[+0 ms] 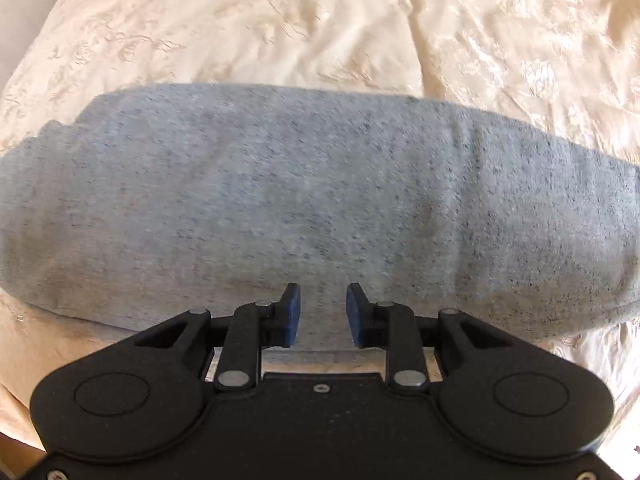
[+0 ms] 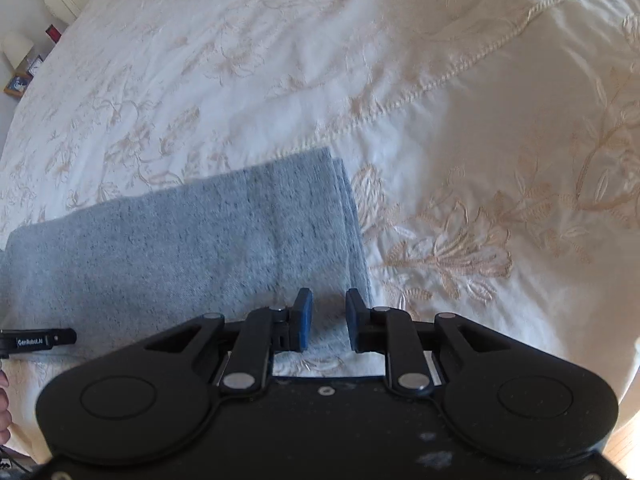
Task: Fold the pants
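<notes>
Cream embroidered bedspread under pants

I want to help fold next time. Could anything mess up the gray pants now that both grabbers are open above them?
Maybe. The right gripper hangs open over the stacked end of the gray pants; brushing those layers could drag them apart. The left gripper is open just above the near edge, so a pad could snag the cloth. The bedspread is soft and wrinkled, so the fold might slump.

Heathered grey pants, cream floral-embroidered bedspread
</notes>
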`<state>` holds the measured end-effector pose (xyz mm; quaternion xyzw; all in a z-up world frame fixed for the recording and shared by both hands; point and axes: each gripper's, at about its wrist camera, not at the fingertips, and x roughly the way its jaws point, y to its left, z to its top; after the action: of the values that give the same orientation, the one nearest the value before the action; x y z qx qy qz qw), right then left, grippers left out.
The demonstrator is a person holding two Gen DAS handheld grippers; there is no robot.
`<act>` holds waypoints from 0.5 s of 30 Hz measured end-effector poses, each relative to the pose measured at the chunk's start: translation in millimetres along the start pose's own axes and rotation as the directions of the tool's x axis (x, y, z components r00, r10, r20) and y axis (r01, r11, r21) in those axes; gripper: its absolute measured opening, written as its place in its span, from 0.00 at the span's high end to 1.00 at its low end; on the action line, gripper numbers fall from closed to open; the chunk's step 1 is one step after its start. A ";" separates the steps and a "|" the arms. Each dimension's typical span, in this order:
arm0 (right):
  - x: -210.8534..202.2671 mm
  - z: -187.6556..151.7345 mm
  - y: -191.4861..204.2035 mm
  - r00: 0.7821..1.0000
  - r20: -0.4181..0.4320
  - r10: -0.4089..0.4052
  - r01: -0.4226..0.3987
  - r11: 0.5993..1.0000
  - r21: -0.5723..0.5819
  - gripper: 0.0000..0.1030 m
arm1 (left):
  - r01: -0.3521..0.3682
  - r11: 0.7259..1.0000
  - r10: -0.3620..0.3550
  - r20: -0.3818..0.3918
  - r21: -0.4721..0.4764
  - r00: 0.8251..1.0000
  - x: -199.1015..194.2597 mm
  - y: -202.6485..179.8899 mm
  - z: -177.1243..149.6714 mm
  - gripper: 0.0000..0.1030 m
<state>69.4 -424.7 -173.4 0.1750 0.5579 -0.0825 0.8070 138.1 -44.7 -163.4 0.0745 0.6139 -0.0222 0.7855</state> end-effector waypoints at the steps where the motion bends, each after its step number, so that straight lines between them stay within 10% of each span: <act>1: -5.3 2.8 5.9 1.000 0.026 0.004 -0.004 1.000 -0.017 0.79 | -0.009 1.000 0.010 0.015 -0.013 1.000 -5.1 11.5 2.8 0.64; 15: 13.3 9.1 196.9 0.973 -0.016 0.230 -0.230 0.963 -0.141 0.79 | -0.184 0.961 0.195 0.036 -0.204 0.980 23.7 250.0 41.7 0.64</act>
<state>146.8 -245.1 -145.4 0.1807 0.5380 0.0513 0.8218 215.5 197.7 -154.1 0.0530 0.5807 0.1130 0.8045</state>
